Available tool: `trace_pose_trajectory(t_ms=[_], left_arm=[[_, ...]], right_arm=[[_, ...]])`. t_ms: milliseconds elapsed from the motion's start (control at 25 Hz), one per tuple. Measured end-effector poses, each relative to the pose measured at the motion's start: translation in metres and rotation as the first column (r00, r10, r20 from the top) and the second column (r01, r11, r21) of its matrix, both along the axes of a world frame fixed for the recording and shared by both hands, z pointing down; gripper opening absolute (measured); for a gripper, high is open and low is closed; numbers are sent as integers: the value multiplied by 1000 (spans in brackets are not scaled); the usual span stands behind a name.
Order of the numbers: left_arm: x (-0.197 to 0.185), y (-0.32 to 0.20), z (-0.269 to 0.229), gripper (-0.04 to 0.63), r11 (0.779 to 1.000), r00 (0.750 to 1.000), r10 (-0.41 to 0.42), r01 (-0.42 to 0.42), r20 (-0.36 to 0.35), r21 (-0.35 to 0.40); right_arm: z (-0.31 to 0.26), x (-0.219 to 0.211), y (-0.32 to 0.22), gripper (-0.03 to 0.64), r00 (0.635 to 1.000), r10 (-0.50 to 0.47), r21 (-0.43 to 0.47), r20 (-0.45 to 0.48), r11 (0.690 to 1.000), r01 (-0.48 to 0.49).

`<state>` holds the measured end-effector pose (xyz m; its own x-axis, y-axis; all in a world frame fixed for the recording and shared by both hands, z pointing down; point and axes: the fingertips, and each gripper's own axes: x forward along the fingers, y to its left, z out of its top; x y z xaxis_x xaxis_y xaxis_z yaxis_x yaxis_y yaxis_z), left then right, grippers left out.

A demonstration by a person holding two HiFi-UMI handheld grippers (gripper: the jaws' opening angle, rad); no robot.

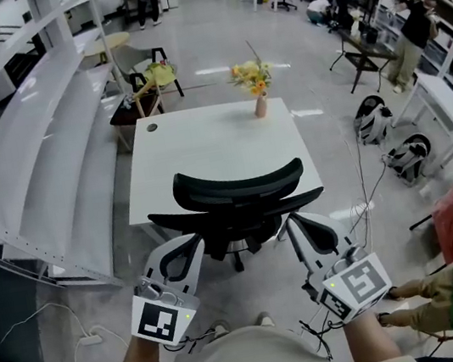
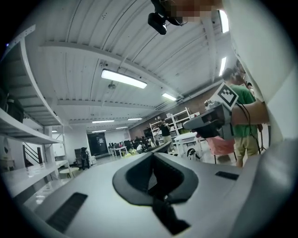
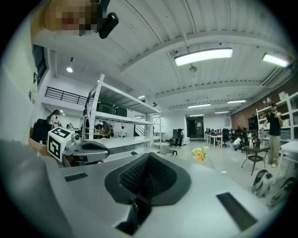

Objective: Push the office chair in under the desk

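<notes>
Office chair: seat tucked beneath the white desk, backrest at its near edge, so we judge the pushing nearly complete; our left gripper and right gripper sit closed, empty, just behind it.

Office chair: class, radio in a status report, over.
Left gripper shut, right gripper shut, both empty, beside the backrest's lower corners. Office chair at the desk, seat tucked under. Nothing blocking it.
</notes>
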<state>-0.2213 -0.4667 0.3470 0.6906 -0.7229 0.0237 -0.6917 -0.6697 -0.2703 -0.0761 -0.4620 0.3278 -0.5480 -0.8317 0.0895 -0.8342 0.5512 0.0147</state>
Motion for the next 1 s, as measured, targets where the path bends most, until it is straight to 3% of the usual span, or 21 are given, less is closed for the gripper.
trace_pose_trajectory(t_ms=[120, 280, 520, 1000], left_arm=[[-3, -1, 8, 8, 997, 997, -33, 28, -64, -74], [-13, -6, 21, 8, 991, 994, -74, 65, -76, -119], [-19, -10, 21, 8, 991, 995, -92, 87, -44, -103], [-15, -3, -2, 8, 993, 994, -98, 94, -56, -71]], right_arm=[[16, 1, 1, 6, 1000, 6, -40, -10, 999, -6], [35, 3, 0, 6, 999, 21, -72, -31, 997, -23], [34, 9, -1, 6, 998, 31, -60, -59, 998, -35], [17, 15, -1, 6, 997, 52, -18, -61, 998, -53]])
